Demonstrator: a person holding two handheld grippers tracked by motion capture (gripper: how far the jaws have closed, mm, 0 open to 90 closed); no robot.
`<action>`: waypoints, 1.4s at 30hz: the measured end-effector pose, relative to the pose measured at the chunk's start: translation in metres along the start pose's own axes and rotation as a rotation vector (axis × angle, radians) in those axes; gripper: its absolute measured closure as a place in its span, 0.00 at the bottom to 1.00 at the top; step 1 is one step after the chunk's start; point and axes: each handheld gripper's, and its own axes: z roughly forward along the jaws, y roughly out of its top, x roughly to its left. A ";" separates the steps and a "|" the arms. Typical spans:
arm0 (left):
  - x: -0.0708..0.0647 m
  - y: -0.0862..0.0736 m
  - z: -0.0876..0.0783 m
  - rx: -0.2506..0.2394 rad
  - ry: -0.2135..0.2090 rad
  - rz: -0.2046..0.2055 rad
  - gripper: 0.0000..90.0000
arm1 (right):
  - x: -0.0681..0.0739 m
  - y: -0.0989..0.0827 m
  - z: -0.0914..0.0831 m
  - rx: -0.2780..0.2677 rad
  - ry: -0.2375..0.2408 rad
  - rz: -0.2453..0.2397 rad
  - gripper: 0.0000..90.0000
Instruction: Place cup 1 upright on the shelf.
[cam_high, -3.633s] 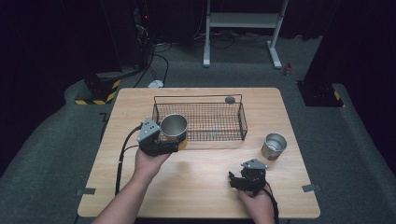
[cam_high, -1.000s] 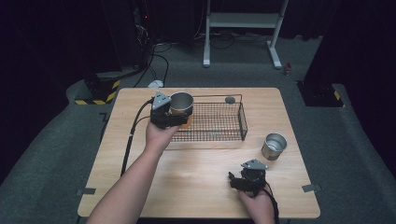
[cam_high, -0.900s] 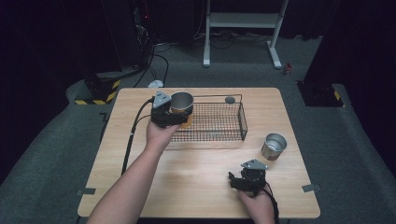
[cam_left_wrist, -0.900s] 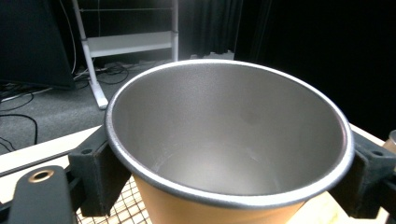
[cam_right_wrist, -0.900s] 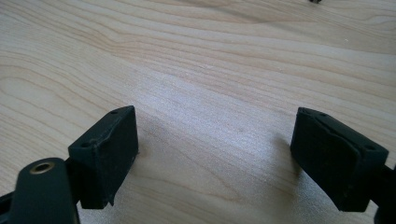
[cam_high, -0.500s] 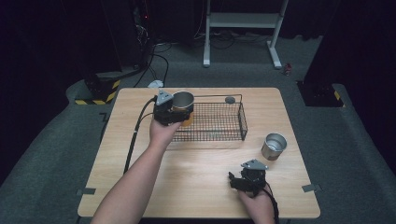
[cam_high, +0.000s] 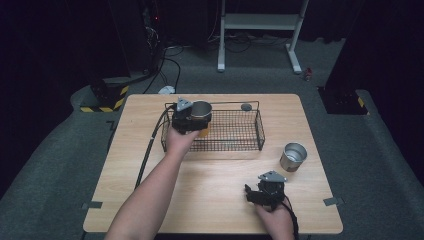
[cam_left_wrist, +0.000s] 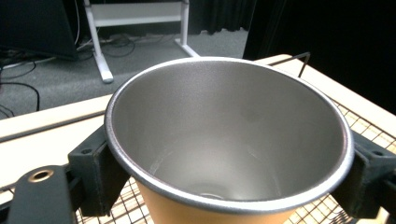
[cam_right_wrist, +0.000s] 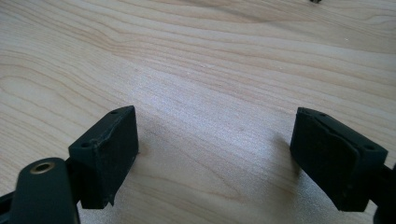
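A steel cup (cam_high: 201, 111) with an orange outer wall is upright between the jaws of my left gripper (cam_high: 196, 121), which is shut on it at the left end of the black wire basket (cam_high: 235, 149). In the left gripper view the cup (cam_left_wrist: 224, 140) has an empty shiny inside, and a black pad (cam_left_wrist: 95, 172) presses on each side just below the rim. The basket's mesh lies under it. My right gripper (cam_high: 255, 194) rests low on the table (cam_high: 215, 200) near the front right. Its jaws (cam_right_wrist: 215, 154) stand open with only bare wood between them.
A second steel cup (cam_high: 293, 156) stands upright on the table to the right of the basket. A small dark round object (cam_high: 246, 106) sits by the basket's far rim. The left gripper's cable (cam_high: 150, 150) trails over the table's left part. Stands and cables are on the floor beyond.
My left gripper has carried the cup from in front of the basket to its left end, then slightly right and lower over the last second. The right gripper has not moved.
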 end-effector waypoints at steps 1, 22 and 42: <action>0.000 -0.001 0.002 0.007 -0.001 -0.005 0.15 | 0.000 0.000 0.000 0.000 -0.001 -0.001 0.17; 0.010 -0.018 0.025 0.172 0.070 -0.038 0.15 | 0.000 0.000 0.000 -0.002 -0.001 -0.005 0.17; -0.001 -0.028 0.016 0.231 0.120 0.012 0.15 | 0.001 -0.001 -0.001 -0.002 -0.001 -0.005 0.17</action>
